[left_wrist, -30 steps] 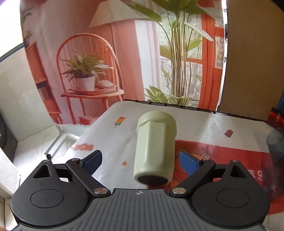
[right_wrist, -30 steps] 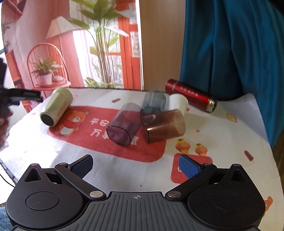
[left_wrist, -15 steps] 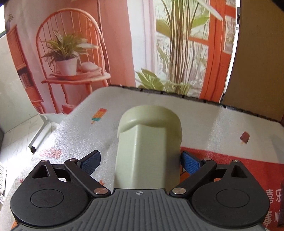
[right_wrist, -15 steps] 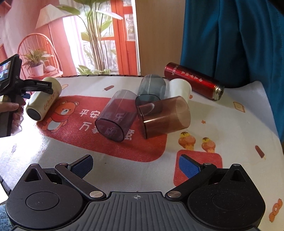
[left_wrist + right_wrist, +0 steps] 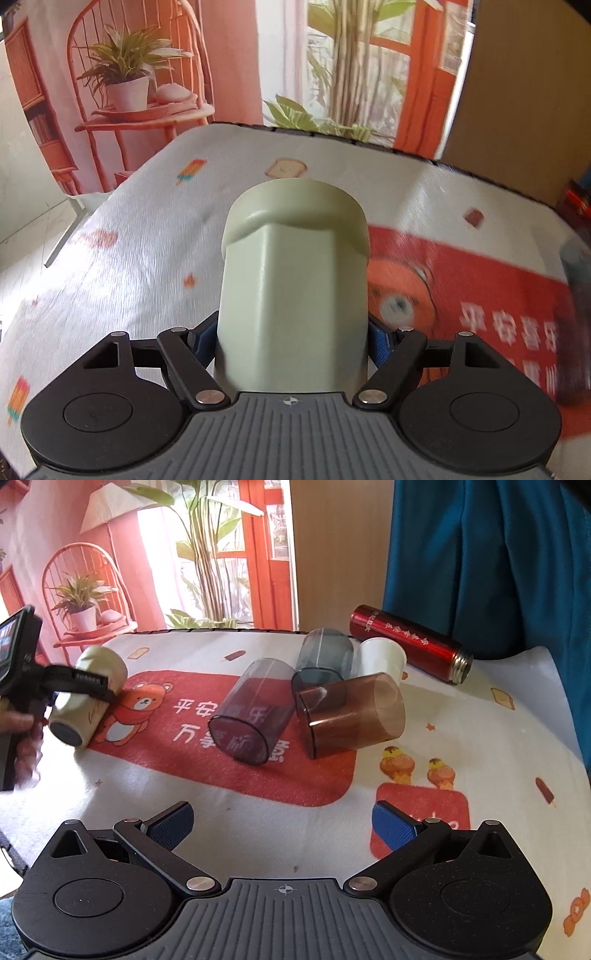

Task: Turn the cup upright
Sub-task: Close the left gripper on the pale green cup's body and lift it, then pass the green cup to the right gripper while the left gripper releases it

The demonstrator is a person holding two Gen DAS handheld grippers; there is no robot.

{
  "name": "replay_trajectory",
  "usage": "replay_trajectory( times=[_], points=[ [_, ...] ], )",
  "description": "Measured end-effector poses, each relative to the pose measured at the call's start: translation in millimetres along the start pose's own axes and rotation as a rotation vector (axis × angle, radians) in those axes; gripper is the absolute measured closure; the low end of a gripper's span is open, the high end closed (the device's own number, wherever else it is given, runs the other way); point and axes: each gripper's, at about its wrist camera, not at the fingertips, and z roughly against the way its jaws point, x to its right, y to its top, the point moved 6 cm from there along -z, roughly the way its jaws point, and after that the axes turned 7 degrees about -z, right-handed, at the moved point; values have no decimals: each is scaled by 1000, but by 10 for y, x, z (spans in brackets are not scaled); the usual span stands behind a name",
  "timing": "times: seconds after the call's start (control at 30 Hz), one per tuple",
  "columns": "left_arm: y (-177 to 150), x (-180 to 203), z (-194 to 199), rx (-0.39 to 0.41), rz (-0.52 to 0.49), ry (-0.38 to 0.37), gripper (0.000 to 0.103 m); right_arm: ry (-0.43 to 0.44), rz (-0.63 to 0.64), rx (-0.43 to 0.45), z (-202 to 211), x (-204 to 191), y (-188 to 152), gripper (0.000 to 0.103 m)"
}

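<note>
Left gripper (image 5: 291, 338): jaws clamping the lying green cup (image 5: 293, 280), reaching level. Right gripper (image 5: 282, 825): hovering wide open, holding nothing.

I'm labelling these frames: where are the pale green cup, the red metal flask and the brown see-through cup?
Pale green plastic cup (image 5: 291, 295): left wrist view, side wall.
Red metal flask (image 5: 406, 637): right wrist view, body.
Brown see-through cup (image 5: 354, 716): right wrist view, side wall.
</note>
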Motion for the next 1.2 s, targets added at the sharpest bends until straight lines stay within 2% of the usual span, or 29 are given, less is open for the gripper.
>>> replay_trajectory(
  times=[0.17, 0.33, 0.53, 0.63, 0.73, 0.87, 0.93, 1.03, 1.13, 1.2],
  points=[
    [-459, 336, 420, 0, -64, 1, 24, 17, -8, 0, 112, 13, -73, 0],
    [-804, 663, 759, 12, -74, -25, 24, 26, -14, 7, 250, 6, -165, 0],
    [-981, 1056, 941, 33, -126, -97, 24, 22, -35, 10, 376, 76, -254, 0],
    [-1012, 1134, 1002, 28, -136, -105, 23, 26, -61, 0, 408, 126, -283, 0],
    [-1002, 1121, 1250, 81, -137, -82, 9, 41, -85, -20, 432, 147, -296, 0],
    [-1009, 920, 1666, 143, -75, -102, 9, 73, -112, -48, 438, 99, -266, 0],
    [-1031, 759, 1820, 163, -31, -86, 9, 88, -102, -48, 444, 18, -222, 0],
    [-1122, 459, 1970, 169, 28, -30, 9, 122, -74, -61, 389, -172, -134, 0],
    [-1246, 197, 2016, 136, 106, 38, 9, 169, -49, -92, 257, -452, -37, 0],
    [-1292, 48, 2025, 128, 151, 58, 9, 200, -40, -111, 141, -665, 30, 0]
  ],
)
